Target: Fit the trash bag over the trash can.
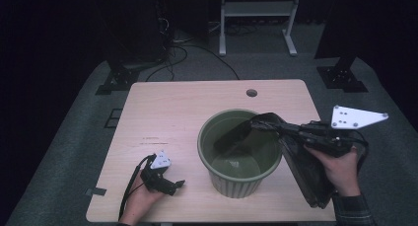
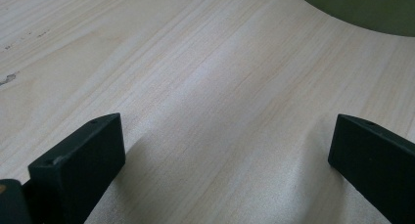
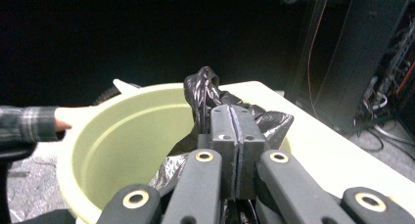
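The black bag (image 1: 300,162) is clamped in the closed right gripper (image 3: 236,136) at the rim of the green bin (image 1: 240,154), most of it hanging outside. A snagged edge could tip the bin. The left gripper (image 1: 170,185) rests wide open, empty. The wooden counter (image 1: 187,107) is pale; the room is dark.

Light falls from above onto the desk (image 1: 187,112), whose pale wood is the brightest area in the high view; the floor and room behind sink into near black. The green bucket (image 1: 240,152) throws a soft shadow inside its own wall. In the left gripper view the wood grain is sharp farther off and soft close up, with broad dim shadows. The right gripper view is grainy, its background dark.
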Demonstrator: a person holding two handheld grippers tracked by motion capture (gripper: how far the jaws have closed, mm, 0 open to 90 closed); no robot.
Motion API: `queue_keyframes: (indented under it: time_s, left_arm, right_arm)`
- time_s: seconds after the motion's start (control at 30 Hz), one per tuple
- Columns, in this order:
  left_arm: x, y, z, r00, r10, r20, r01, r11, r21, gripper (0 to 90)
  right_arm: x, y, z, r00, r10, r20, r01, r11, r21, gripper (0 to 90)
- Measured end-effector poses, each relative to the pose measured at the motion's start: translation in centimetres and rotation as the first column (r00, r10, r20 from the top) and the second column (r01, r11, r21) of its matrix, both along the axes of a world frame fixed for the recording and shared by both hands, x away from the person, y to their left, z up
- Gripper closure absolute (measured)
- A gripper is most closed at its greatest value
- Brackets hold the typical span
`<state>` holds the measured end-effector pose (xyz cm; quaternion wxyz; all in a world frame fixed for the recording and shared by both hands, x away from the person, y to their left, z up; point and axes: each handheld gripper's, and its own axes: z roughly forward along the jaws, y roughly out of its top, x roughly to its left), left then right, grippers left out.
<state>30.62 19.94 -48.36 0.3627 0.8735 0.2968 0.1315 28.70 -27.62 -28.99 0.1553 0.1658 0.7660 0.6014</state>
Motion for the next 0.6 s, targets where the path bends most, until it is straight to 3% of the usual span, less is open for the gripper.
queue_keyframes:
  time_s: [0.2,0.27,0.37,0.43,0.6]
  left_arm:
    - [0.0,0.0,0.0,1.0,0.0,-0.001,0.0,1.0,0.001,0.0]
    - [0.0,0.0,0.0,1.0,0.0,-0.001,0.0,1.0,0.001,0.0]
    - [0.0,0.0,0.0,1.0,0.0,-0.001,0.0,1.0,0.001,0.0]
    - [0.0,0.0,0.0,1.0,0.0,-0.001,0.0,1.0,0.001,0.0]
    - [0.0,0.0,0.0,1.0,-0.001,-0.001,0.001,1.0,0.001,0.0]
  right_arm:
    - [1.7,0.8,-1.5,0.999,-0.019,-0.041,0.017,0.999,-0.03,86.3]
    - [2.3,1.1,-1.7,0.9975,-0.044,-0.056,0.042,0.998,-0.039,75.8]
    - [2.7,1.1,-1.8,0.9965,-0.058,-0.06,0.056,0.997,-0.048,71.7]
    - [3.1,1.2,-2.1,0.992,-0.103,-0.073,0.097,0.992,-0.081,66.8]
    - [3.9,1.1,-2.9,0.9844,-0.131,-0.117,0.119,0.987,-0.105,63.6]
